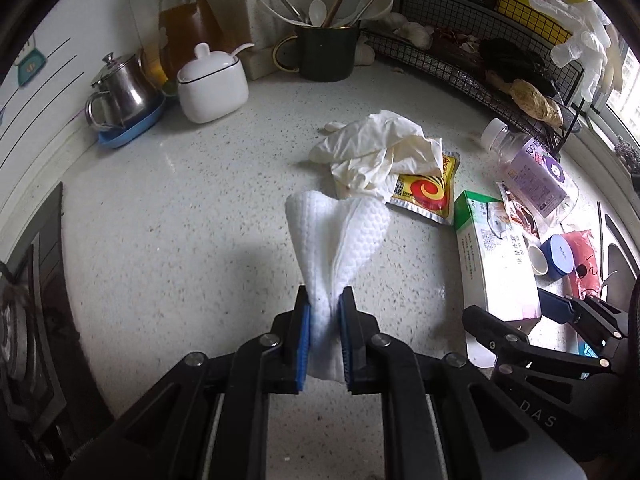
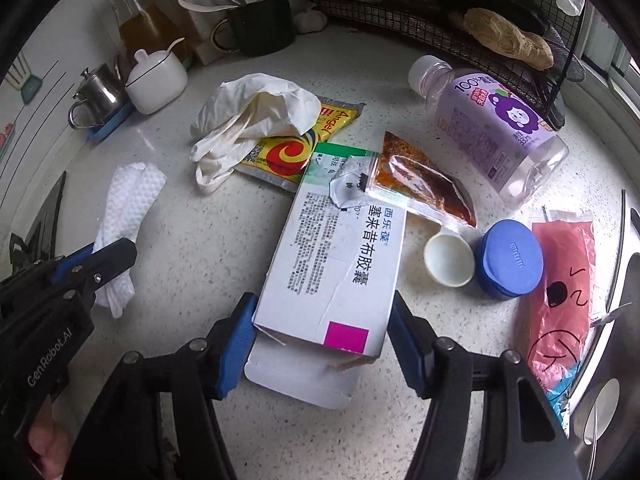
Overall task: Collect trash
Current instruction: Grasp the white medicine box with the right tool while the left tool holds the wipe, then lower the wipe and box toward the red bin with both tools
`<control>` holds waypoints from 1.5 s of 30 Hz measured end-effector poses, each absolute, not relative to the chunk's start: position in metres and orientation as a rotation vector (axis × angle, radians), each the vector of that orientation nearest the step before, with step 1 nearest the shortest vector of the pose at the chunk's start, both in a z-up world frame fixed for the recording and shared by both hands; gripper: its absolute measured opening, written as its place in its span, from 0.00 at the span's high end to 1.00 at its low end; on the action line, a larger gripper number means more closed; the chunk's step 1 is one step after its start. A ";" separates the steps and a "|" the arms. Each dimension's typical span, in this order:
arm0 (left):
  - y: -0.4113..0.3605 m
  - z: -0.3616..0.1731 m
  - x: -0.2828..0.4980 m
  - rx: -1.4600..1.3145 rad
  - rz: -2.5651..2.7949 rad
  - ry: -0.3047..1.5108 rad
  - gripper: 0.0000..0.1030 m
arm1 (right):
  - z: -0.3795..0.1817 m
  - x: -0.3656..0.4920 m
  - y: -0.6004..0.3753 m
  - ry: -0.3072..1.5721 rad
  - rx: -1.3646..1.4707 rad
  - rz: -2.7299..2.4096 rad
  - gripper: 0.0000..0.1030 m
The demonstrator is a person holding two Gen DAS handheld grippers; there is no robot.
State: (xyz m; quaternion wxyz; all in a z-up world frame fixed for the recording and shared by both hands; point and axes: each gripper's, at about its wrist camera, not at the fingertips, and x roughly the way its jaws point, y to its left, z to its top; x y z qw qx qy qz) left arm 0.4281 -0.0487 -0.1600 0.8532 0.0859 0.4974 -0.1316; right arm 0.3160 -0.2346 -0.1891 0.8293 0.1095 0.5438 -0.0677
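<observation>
Between your left gripper's (image 1: 325, 334) pads: the white embossed paper towel (image 1: 336, 236), pinched. Your right gripper (image 2: 322, 334) brackets the white cardboard medicine box (image 2: 336, 264), contact unclear. Crumpled cream latex glove (image 2: 252, 120) and clear plastic bottle (image 2: 500, 128) ahead, uncollected.

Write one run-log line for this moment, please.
left gripper: shut on paper towel | right gripper: around medicine box, not clearly clamped | both on counter
</observation>
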 end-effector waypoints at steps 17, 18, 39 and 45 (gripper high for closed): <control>0.020 -0.136 0.312 0.103 -0.173 1.011 0.89 | -0.158 0.227 -0.174 1.083 0.163 0.034 0.43; 0.024 -0.135 0.303 0.103 -0.169 1.008 0.89 | -0.156 0.222 -0.170 1.080 0.163 0.039 0.43; 0.096 -0.182 0.145 0.064 -0.136 1.129 0.89 | -0.194 0.099 -0.082 1.188 0.126 0.165 0.43; 0.104 -0.226 0.135 0.057 -0.121 1.182 0.89 | -0.240 0.097 -0.072 1.251 0.118 0.177 0.43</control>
